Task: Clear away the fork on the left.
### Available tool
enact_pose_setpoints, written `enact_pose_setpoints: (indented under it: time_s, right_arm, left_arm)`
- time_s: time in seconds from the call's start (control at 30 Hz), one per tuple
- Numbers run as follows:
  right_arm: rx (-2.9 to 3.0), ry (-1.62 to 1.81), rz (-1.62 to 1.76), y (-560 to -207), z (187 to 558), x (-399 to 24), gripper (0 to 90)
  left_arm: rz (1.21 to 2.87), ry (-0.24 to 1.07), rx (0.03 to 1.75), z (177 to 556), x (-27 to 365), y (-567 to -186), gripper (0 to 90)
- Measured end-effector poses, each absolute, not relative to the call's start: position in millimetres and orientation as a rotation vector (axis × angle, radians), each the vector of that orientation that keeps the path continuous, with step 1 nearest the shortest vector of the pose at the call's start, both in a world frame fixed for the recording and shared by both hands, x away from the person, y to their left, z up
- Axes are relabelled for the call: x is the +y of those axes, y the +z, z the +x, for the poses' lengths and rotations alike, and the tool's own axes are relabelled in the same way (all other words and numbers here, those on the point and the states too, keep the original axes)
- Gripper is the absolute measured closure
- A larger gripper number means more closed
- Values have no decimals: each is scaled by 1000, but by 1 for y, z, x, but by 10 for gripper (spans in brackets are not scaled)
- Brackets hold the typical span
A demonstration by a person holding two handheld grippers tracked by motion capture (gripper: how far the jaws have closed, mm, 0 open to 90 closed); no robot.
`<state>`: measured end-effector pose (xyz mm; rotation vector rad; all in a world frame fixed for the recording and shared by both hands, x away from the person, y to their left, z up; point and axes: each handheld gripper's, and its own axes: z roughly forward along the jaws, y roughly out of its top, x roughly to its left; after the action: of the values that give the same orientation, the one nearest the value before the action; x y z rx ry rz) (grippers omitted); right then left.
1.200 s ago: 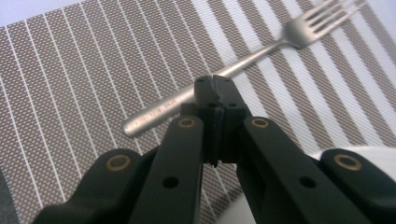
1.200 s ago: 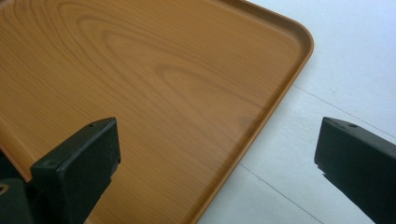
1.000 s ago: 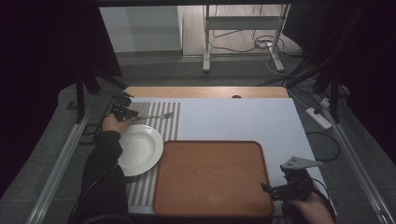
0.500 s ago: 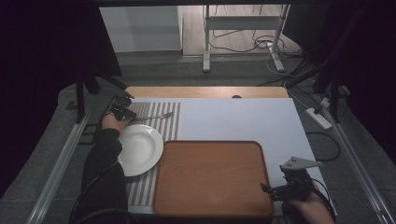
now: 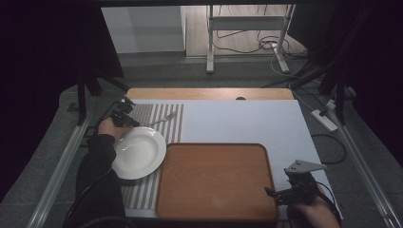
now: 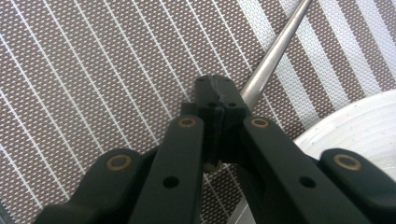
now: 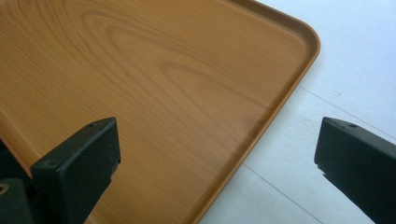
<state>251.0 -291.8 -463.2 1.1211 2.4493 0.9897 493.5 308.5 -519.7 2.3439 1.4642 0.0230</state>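
A metal fork (image 5: 161, 118) lies on a striped placemat (image 5: 157, 114) at the table's left rear. My left gripper (image 5: 124, 116) is at the fork's handle end. In the left gripper view its jaws (image 6: 217, 86) are pressed together on the fork handle (image 6: 273, 51), just above the placemat (image 6: 93, 70). A white plate (image 5: 138, 152) sits on the mat close in front of that hand, and its rim (image 6: 355, 130) shows beside the jaws. My right gripper (image 5: 273, 192) rests at the front right. Its jaws (image 7: 217, 149) stand wide apart over the right edge of a wooden tray (image 7: 140, 70), with nothing between them.
The wooden tray (image 5: 214, 180) takes up the front middle of the white table top (image 5: 237, 121). A wooden strip (image 5: 209, 93) runs along the far edge. Metal rails flank the table, and a power strip (image 5: 324, 120) lies on the floor to the right.
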Motion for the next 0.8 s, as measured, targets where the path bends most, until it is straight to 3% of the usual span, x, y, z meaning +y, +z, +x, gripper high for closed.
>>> enact_pose_setpoints:
  time_s: [0.13, 0.43, 0.67, 0.8]
  right_arm:
    - [2449, 990, 1119, -463, 251, -292, 10]
    - [2452, 988, 1116, -463, 251, -291, 10]
    - [2455, 986, 1114, -463, 251, -291, 10]
    - [2458, 980, 1111, -463, 251, -291, 10]
  left_arm:
    - [2318, 48, 1445, 495, 310, -516, 888]
    - [2257, 106, 1382, 500, 299, -504, 330]
    - [2346, 87, 1314, 506, 278, -507, 26]
    - [2439, 126, 1302, 510, 265, -512, 0]
